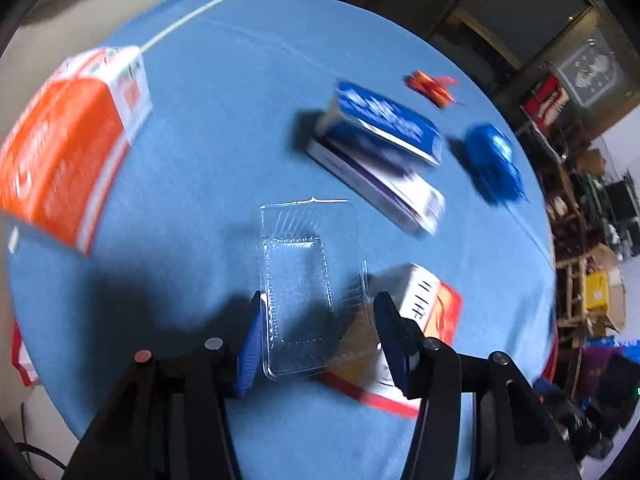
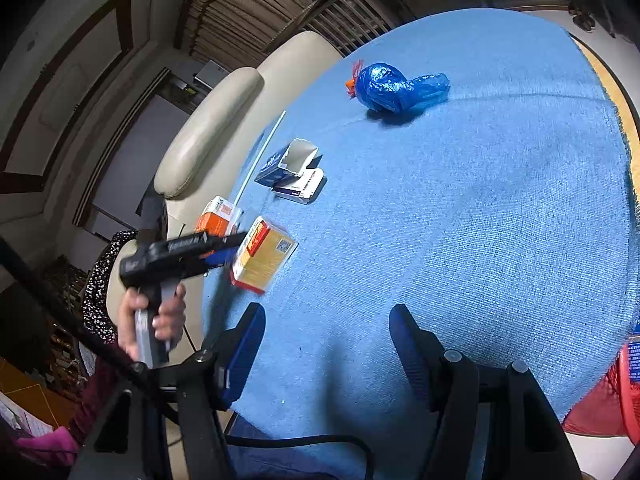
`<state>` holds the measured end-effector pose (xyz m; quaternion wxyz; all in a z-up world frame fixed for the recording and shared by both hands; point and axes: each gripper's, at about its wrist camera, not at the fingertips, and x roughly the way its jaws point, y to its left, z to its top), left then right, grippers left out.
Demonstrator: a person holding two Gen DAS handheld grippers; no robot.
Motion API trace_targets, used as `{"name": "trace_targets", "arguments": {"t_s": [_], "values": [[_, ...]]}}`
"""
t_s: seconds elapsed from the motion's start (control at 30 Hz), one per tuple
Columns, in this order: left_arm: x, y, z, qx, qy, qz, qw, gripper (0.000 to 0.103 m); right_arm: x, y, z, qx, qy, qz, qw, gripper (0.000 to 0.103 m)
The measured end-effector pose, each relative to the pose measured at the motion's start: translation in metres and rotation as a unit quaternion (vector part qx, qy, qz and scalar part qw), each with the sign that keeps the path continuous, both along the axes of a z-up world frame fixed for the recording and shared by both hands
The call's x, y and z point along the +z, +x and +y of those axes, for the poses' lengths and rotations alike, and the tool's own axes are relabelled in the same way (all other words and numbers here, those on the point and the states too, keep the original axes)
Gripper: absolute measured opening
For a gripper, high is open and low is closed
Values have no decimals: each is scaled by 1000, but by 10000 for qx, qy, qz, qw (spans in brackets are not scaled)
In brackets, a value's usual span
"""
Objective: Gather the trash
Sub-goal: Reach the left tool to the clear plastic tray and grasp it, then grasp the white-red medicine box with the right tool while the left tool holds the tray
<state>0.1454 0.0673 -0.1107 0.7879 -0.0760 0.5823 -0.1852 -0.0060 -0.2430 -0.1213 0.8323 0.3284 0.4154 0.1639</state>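
Note:
A clear plastic tray (image 1: 304, 280) sits between the fingers of my left gripper (image 1: 319, 299), which is shut on its two long sides and holds it above the blue tablecloth (image 1: 224, 128). The tray looks sharp while everything behind it is smeared. In the right wrist view a hand (image 2: 154, 320) carries the left gripper (image 2: 224, 242) at the table's left edge, next to a yellow and orange box (image 2: 264, 258). My right gripper (image 2: 328, 328) hangs open over bare cloth with nothing between its fingers. A knotted blue plastic bag (image 2: 396, 88) lies far off.
On the cloth lie a large orange box (image 1: 60, 152), a blue box (image 1: 384, 128) stacked on a white and purple box (image 1: 400, 192), a red wrapper (image 1: 432, 86) and the yellow and orange box (image 1: 432, 308). A beige sofa (image 2: 224, 120) stands beyond the table. Something red (image 2: 616, 392) hangs at the right edge.

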Motion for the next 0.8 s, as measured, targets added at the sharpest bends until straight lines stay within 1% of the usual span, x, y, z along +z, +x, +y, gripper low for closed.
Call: {"name": "trace_targets", "arguments": {"t_s": [0.07, 0.13, 0.23, 0.3, 0.4, 0.47, 0.63, 0.73, 0.8], "values": [[-1, -20, -8, -102, -99, 6, 9999, 55, 0, 0, 0, -1, 15, 3, 10000, 69], [4, -25, -14, -206, -194, 8, 9996, 55, 0, -1, 0, 2, 43, 4, 10000, 69], [3, -45, -23, -318, -460, 36, 9984, 55, 2, -3, 0, -2, 33, -14, 10000, 69], [2, -56, -31, -347, -457, -68, 9983, 55, 4, -3, 2, 6, 15, -44, 10000, 69], [7, -75, -27, -248, -463, -273, 9982, 55, 10, 2, 7, 45, -67, -47, 10000, 69], [11, -82, -18, -134, -408, -373, 9984, 55, 15, 9, 14, 107, -189, -80, 9997, 69], [18, -90, 9, 225, -210, -564, 9979, 55, 29, 38, 49, 437, -520, -151, 9976, 69], [24, -95, 25, 439, 52, -733, 9963, 55, 30, 60, 80, 626, -824, -127, 9946, 69], [27, -99, 33, 544, 98, -794, 9953, 55, 27, 72, 97, 707, -1022, -26, 9923, 69]]}}
